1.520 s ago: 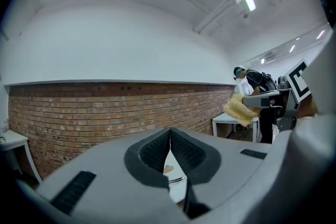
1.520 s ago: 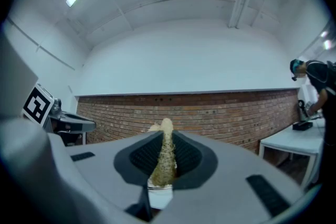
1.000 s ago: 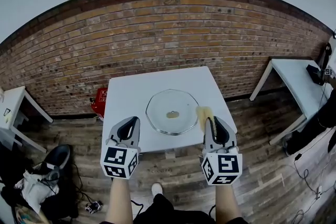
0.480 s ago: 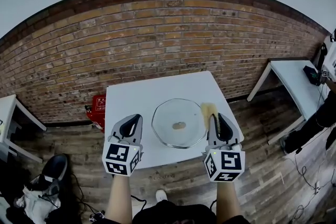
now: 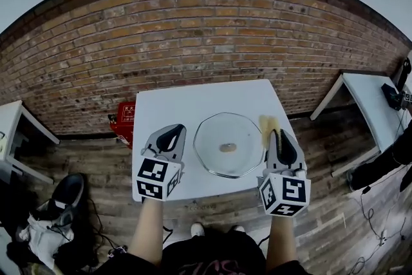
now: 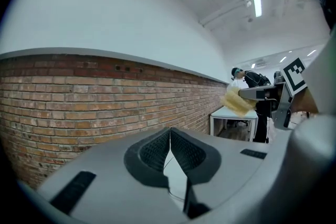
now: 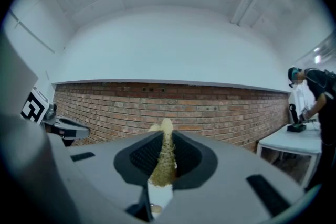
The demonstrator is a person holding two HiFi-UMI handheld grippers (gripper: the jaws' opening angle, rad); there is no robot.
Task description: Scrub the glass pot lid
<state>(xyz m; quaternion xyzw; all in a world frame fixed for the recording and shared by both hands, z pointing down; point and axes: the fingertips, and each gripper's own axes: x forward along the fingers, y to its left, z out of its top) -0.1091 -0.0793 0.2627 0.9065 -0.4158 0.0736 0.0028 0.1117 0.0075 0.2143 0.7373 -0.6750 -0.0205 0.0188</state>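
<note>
Scrubbing looks not yet begun. The glass lid (image 5: 228, 145) lies flat on the white table (image 5: 174, 106), between the two tools. The right tool (image 5: 278, 135) is clamped on a yellow sponge (image 5: 267, 124) that pokes out past its tips, just right of the lid's rim. The left tool (image 5: 174, 132), left of the lid, is closed on nothing. By my reading, all the rubbing is left to do.

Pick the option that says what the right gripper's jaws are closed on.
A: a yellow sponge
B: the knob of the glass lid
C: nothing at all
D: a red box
A: in the right gripper view the right gripper has its jaws pressed on a yellow sponge that pokes out past their tips, while the glass lid lies flat on the table.
</note>
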